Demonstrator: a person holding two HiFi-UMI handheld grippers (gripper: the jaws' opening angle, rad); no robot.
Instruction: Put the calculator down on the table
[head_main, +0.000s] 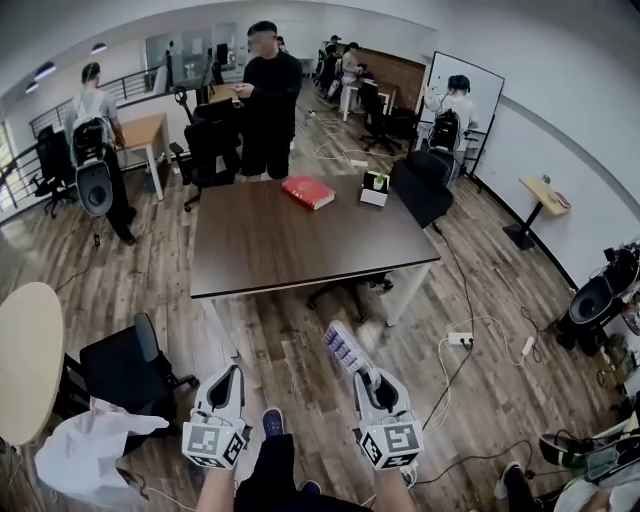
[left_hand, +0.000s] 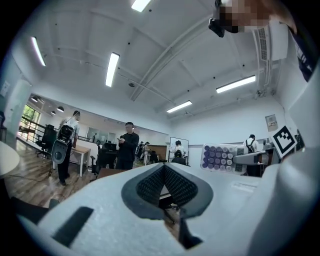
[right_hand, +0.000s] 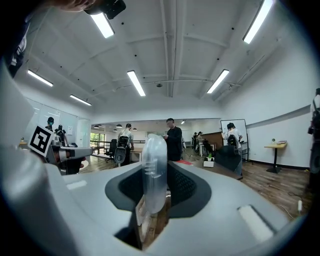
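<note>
A white calculator (head_main: 346, 350) with purple keys sticks out ahead of my right gripper (head_main: 366, 379), which is shut on its near end, over the wooden floor short of the table. In the right gripper view the calculator (right_hand: 154, 172) stands edge-on between the pads. From the left gripper view its keypad (left_hand: 222, 158) shows at the right. My left gripper (head_main: 228, 376) hovers beside it at the same height, jaws together and empty. The dark brown table (head_main: 300, 245) lies ahead of both grippers.
A red book (head_main: 307, 191) and a small white box with a plant (head_main: 375, 187) sit at the table's far end. A person in black (head_main: 268, 100) stands behind it. Black office chairs (head_main: 125, 370) and floor cables (head_main: 470, 345) flank the approach.
</note>
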